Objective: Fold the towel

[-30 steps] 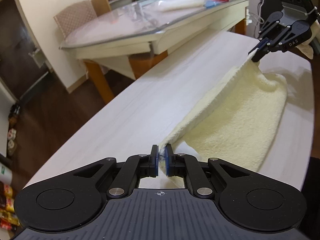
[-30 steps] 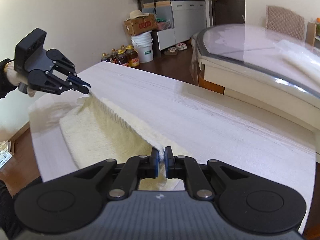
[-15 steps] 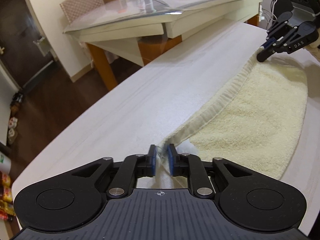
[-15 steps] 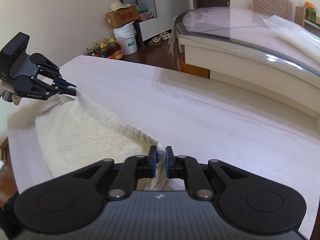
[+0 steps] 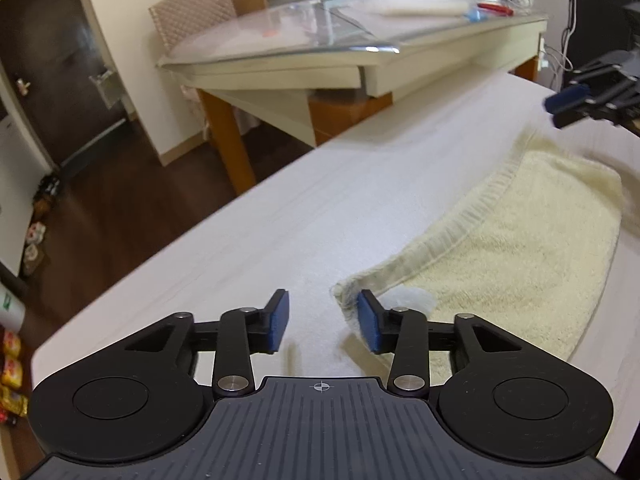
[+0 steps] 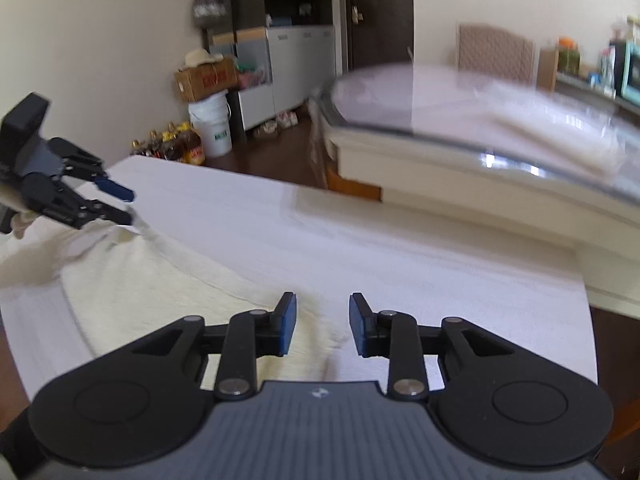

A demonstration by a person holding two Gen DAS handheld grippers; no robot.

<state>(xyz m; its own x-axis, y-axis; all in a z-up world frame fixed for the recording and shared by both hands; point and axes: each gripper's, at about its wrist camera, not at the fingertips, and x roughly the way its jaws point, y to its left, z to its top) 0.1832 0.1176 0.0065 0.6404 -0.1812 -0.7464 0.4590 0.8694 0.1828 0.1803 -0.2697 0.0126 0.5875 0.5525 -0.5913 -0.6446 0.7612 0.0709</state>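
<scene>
A cream terry towel [image 5: 516,252] lies folded flat on the white table [image 5: 280,224]. My left gripper [image 5: 323,326] is open; the towel's near corner rests against its right pad. It also shows far left in the right wrist view [image 6: 116,204], open just above the towel's far corner. My right gripper [image 6: 322,328] is open over the towel's [image 6: 160,284] other corner, with the hem under its left finger. It shows at the far right of the left wrist view [image 5: 568,110], open and clear of the cloth.
A glass-topped dining table [image 5: 360,52] with a rolled plastic sheet stands just beyond the white table. A chair [image 5: 192,12], a dark door, a bucket [image 6: 212,128] and bottles [image 6: 172,148] stand on the floor farther off.
Both grippers lowered the towel's held edge onto the table, then opened and let go of the corners. The towel now lies flat.
</scene>
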